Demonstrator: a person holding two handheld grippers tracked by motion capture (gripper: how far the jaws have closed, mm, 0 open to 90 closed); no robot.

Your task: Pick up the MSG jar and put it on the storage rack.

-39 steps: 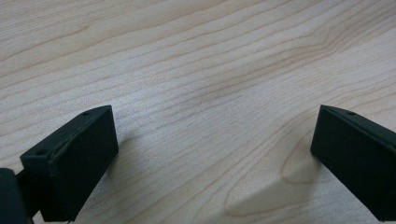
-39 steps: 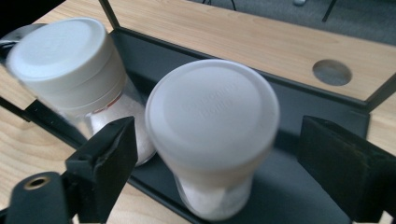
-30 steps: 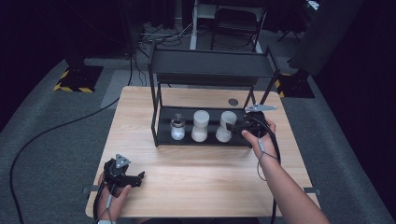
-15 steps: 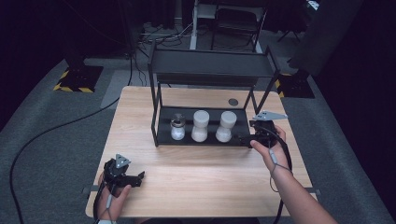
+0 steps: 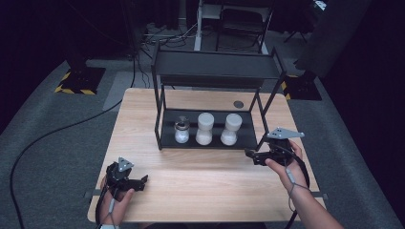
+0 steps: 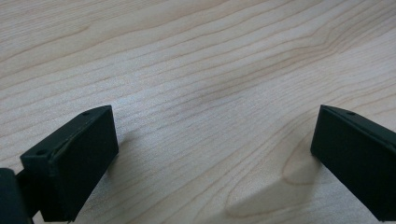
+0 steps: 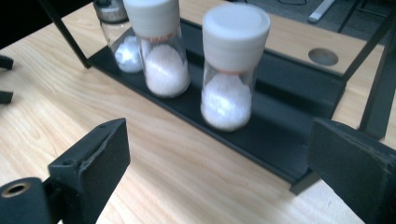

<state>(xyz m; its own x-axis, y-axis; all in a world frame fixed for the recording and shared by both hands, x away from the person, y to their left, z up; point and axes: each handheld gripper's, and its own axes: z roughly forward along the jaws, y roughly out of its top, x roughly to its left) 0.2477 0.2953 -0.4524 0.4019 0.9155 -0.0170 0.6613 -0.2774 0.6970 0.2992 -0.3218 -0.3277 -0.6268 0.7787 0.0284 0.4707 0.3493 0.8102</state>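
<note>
Nearest to the person, at about 7 o'clock on the wooden table (image 5: 200,186), the left gripper (image 5: 141,181) rests low over the bare boards; its jaws stand wide apart with nothing between them, and against the earlier pictures it has not shifted.

At about 4 o'clock the right gripper (image 5: 250,155) is now in front of the rack's right leg; one second ago it was up at the lower shelf, beside the rightmost jar, and it has since drawn back toward the person and the table's right edge; its jaws have just been opening, and they now stand apart with only table between them.

Farther off, at 12 o'clock, stands the black two-tier rack (image 5: 217,69); on its lower shelf (image 7: 275,144) three jars are upright in a row: a small shaker with a metal cap (image 5: 182,130) on the left, a white-capped jar (image 5: 204,129) in the middle, and the rightmost white-capped jar (image 5: 230,129), free of the gripper, filled with white grains.

I judge that the rightmost jar was just released on the shelf, so this placing is done; the next step is probably a retreat or another object.
</note>
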